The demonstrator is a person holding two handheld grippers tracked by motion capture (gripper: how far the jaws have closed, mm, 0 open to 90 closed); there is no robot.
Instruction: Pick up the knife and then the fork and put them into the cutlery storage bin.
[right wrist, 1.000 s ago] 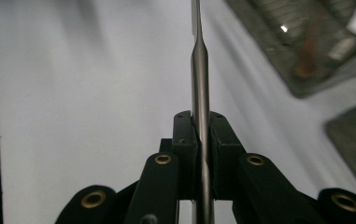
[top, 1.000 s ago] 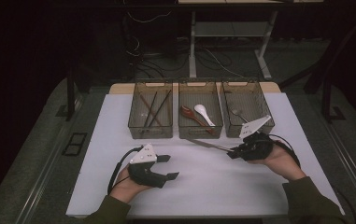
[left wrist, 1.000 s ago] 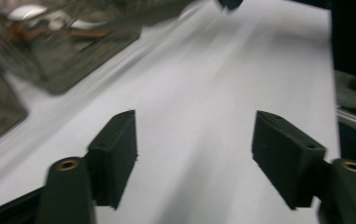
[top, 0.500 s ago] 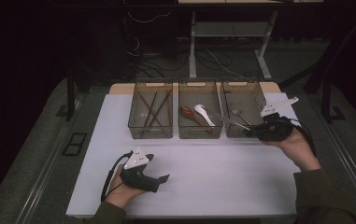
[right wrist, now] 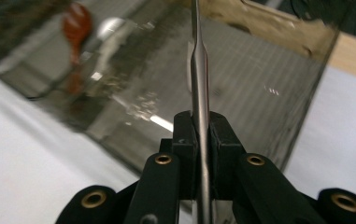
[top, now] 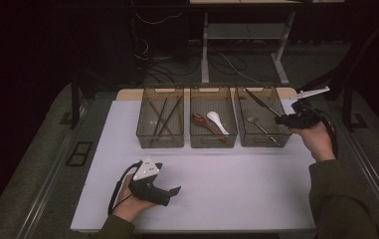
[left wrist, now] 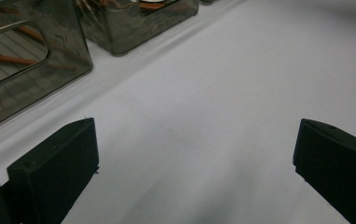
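Three smoked-plastic bins stand in a row at twelve o'clock on the white table [top: 217, 194]. The right gripper [top: 282, 118], at about two o'clock, is clenched on a slim metal utensil [right wrist: 200, 93] — its handle is pinched edge-on between the pads, and its far end reaches out over the right bin [top: 262, 134], which already holds a metal piece. The middle bin [top: 213, 139] holds a red spoon and a white one; the left bin [top: 160, 135] holds brown sticks.

The left gripper [top: 169, 191] rests at seven o'clock, low on the table; its jaws have just been opening and now stand wide with nothing between them.

Risks, as a judgement: the grip sits near one end of a long thin handle (a narrow, smooth surface), so the utensil could pivot or slip from the pads. Its free tip could also catch the bin's rim, nudging the bin or dropping the utensil outside it.
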